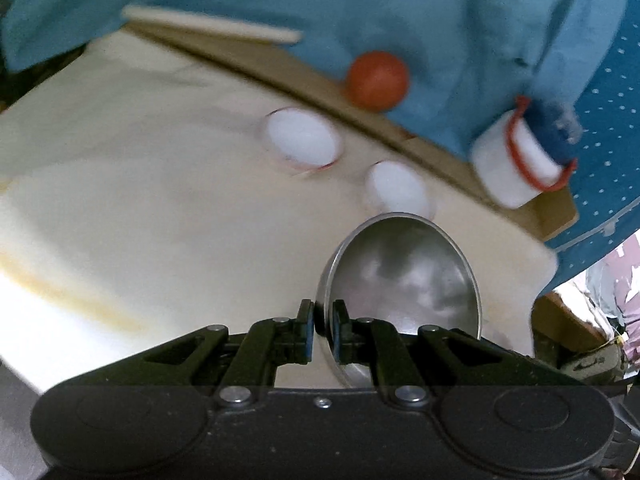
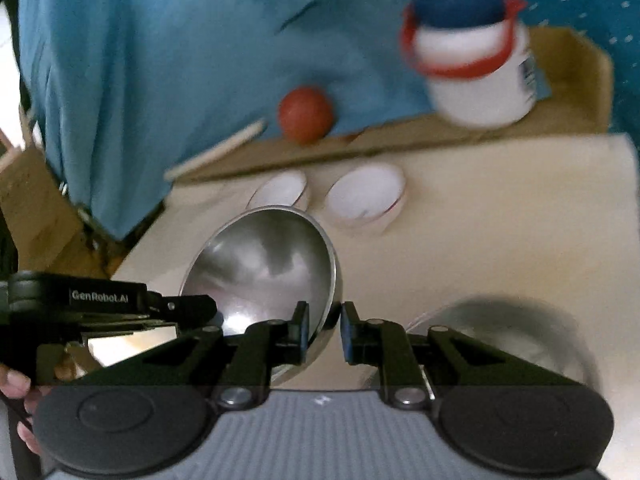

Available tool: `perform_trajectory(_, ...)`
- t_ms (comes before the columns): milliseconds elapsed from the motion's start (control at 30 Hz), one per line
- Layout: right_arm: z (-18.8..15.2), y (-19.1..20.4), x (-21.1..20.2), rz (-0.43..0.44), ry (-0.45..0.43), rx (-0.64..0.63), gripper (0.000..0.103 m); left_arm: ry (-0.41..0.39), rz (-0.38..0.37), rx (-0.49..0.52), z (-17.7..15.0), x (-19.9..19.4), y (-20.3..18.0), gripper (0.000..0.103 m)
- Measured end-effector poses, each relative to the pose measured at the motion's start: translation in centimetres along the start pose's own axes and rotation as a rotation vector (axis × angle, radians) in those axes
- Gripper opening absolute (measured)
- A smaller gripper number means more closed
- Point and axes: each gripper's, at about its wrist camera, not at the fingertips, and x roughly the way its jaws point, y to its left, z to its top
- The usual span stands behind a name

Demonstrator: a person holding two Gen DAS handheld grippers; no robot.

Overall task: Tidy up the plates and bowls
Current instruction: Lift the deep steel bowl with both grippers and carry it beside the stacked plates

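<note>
My left gripper [image 1: 323,320] is shut on the near left rim of a steel bowl [image 1: 400,276], which tilts its hollow toward the camera above the cream table [image 1: 120,160]. In the right wrist view, my right gripper [image 2: 325,330] is shut on the right rim of a steel bowl [image 2: 264,268]. The left gripper's black body [image 2: 120,304] reaches that bowl's left rim, so it appears to be the same bowl. Two white bowls sit behind it: a red-trimmed one [image 1: 300,140] [image 2: 364,196] and a smaller one [image 1: 396,188] [image 2: 280,192]. A second steel bowl [image 2: 520,332] lies blurred at the lower right.
A cardboard ledge [image 2: 400,140] along the table's far side carries an orange-red ball [image 1: 378,80] [image 2: 306,114], a white jar with a red handle and blue lid [image 1: 516,160] [image 2: 476,68], and a pale wooden stick [image 1: 212,24] [image 2: 216,152]. Blue cloth [image 1: 320,0] hangs behind. A hand [image 2: 16,388] shows at the left.
</note>
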Motion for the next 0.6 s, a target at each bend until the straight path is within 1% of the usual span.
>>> perform_trajectory(67,-0.9,1.7,1.0,-0.008,0.021,-0.002,0.018,0.038,0.000,-0.011,-0.3,0.0,2.3,0.009)
perform_trajectory(200,-2.4,4.3,2.5,-0.036,0.045,0.008,0.018,0.081,-0.002,0.000,-0.2,0.4,5.1,0.009)
perform_trajectory(300,-3.4,6.0,3.6,-0.058,0.053,0.010,0.018,0.099,0.001,0.017,-0.1,0.9,6.5,0.009)
perform_trajectory(433,-4.3,7.2,4.6,-0.077,0.073,0.015,0.018,0.137,0.003,0.009,-0.1,1.8,8.1,0.009)
perform_trajectory(600,-4.3,8.1,5.8,-0.102,0.077,0.000,0.018,0.135,-0.003,0.035,0.2,2.1,8.6,0.010)
